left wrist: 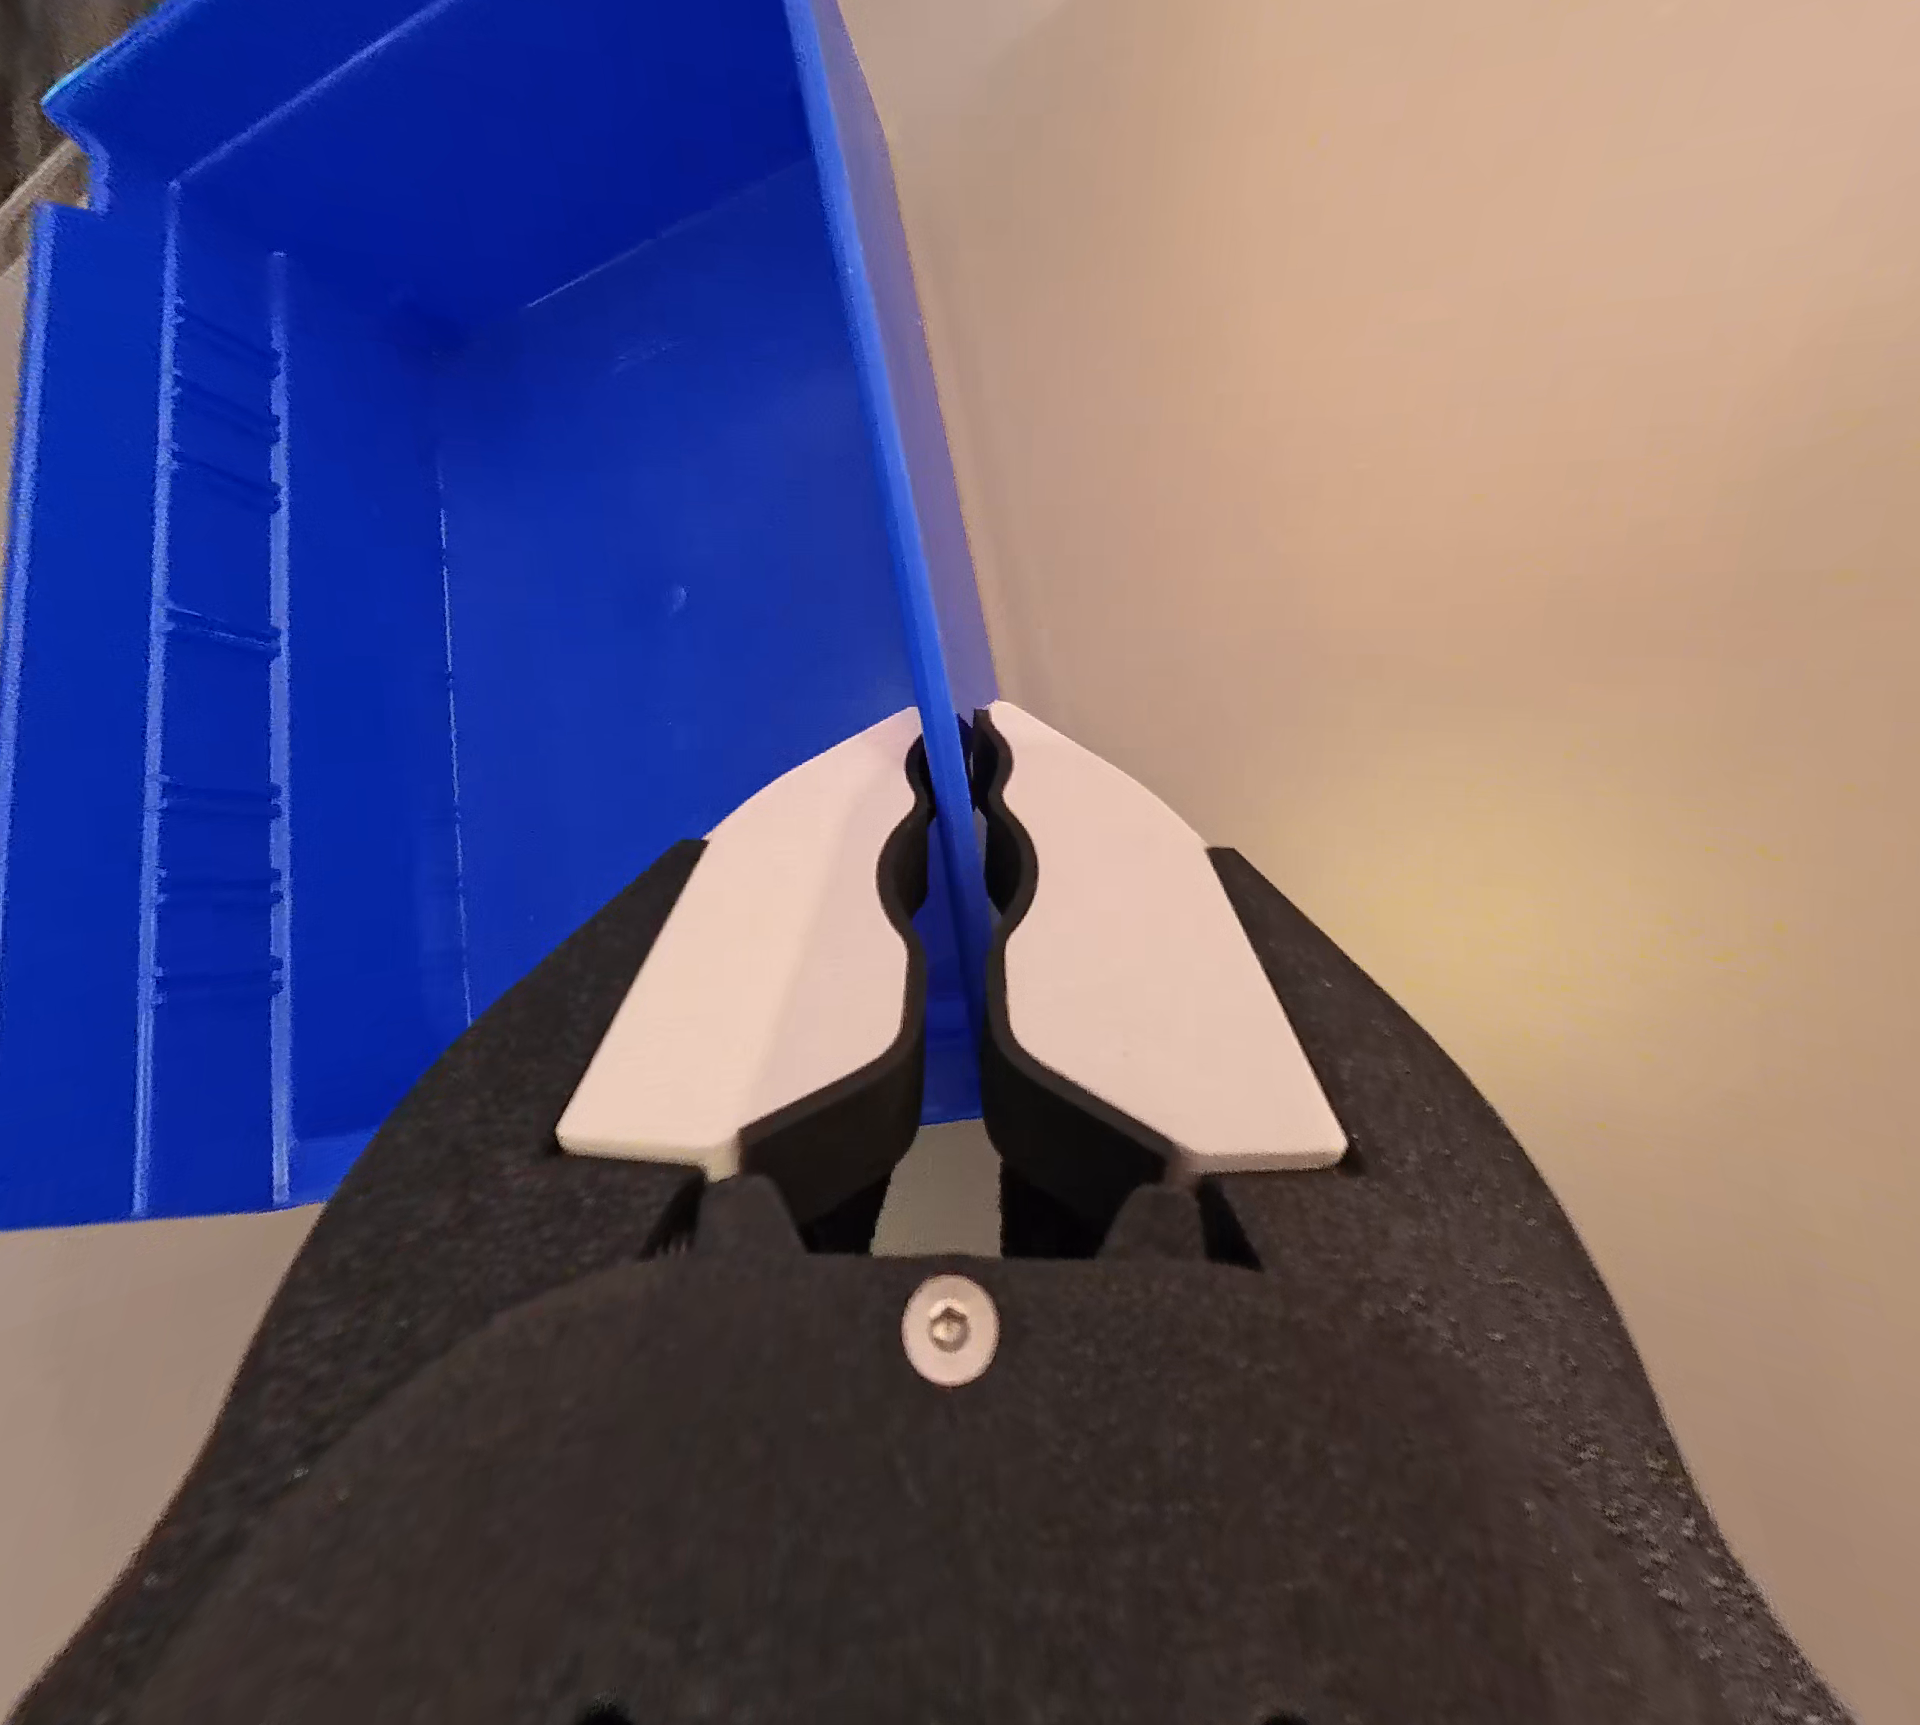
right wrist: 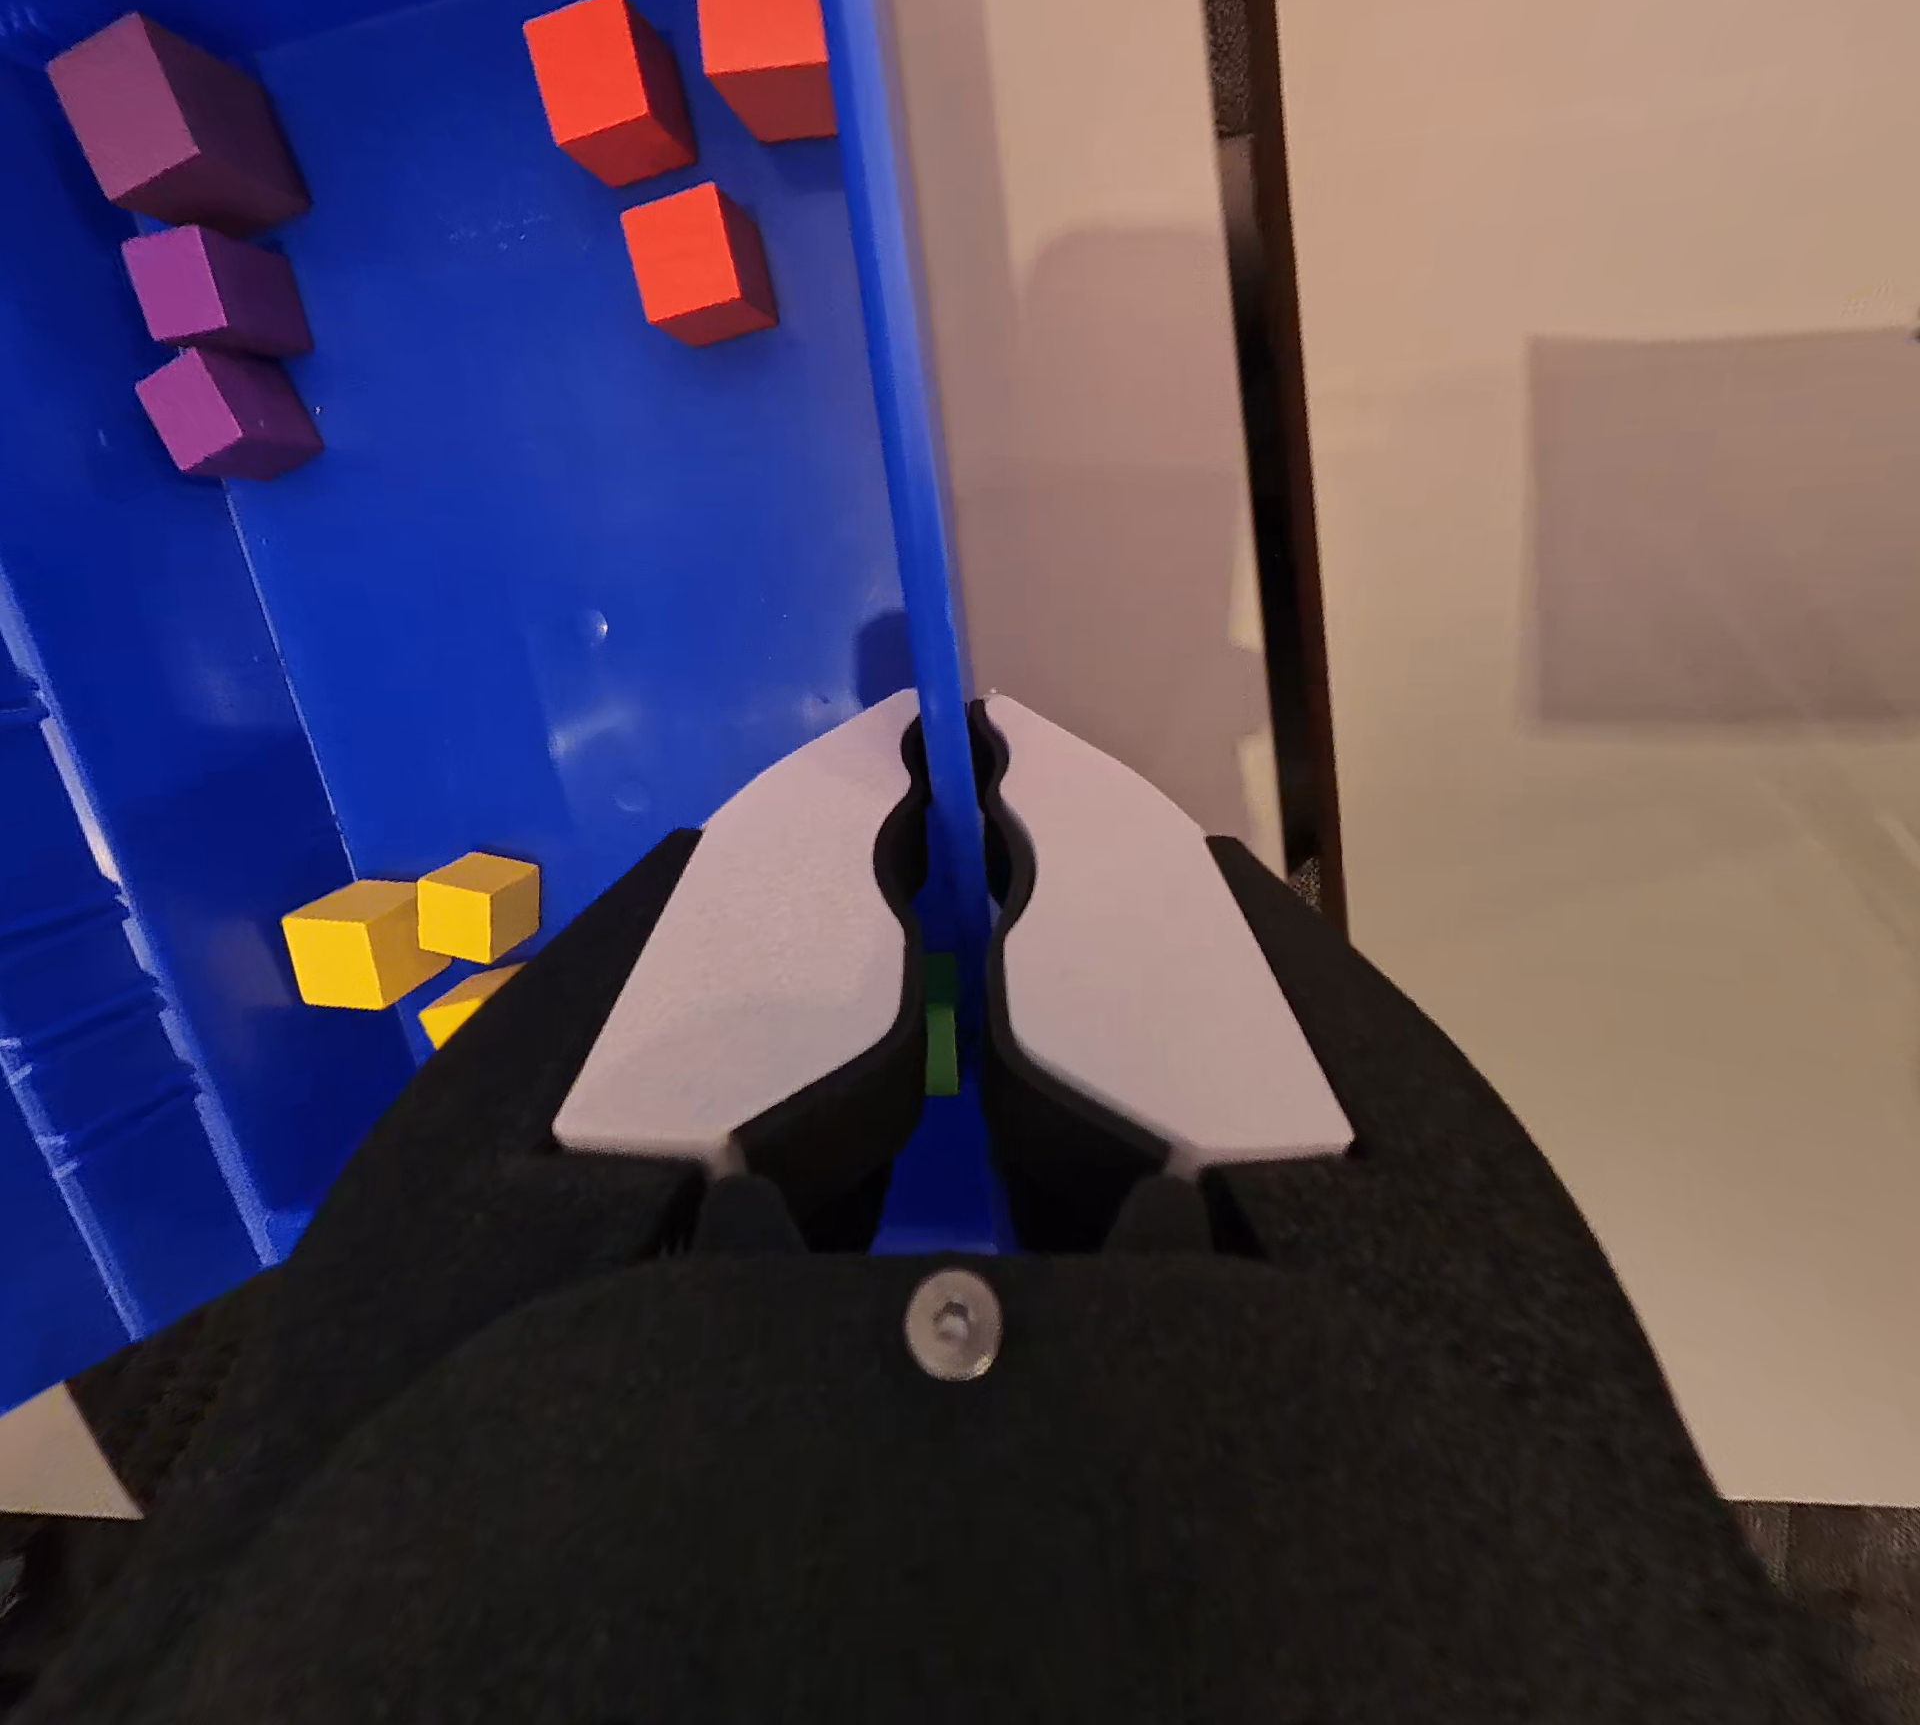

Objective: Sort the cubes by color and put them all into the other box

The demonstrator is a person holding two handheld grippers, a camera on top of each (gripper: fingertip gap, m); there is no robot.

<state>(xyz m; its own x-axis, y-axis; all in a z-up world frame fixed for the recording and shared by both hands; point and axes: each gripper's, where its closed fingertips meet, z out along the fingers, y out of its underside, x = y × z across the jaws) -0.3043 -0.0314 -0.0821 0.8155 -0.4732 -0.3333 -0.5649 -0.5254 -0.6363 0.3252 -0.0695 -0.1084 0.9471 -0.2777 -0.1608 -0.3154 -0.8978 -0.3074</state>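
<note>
Grippers pinching blue box walls, one box each.

Left gripper (left wrist: 951,730) is clamping narrow on the right wall of an empty blue box (left wrist: 582,636), whose interior is lying left of the fingers. Right gripper (right wrist: 948,719) is gripping the right wall of a second blue box (right wrist: 520,584); left of its fingers are sitting purple cubes (right wrist: 213,293), yellow cubes (right wrist: 416,932), red cubes (right wrist: 675,106) ahead, and a green cube (right wrist: 941,1031) is showing between the pads.

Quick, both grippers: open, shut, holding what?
Left gripper: shut on the empty blue box wall.
Right gripper: shut on the cube-filled blue box wall.
</note>
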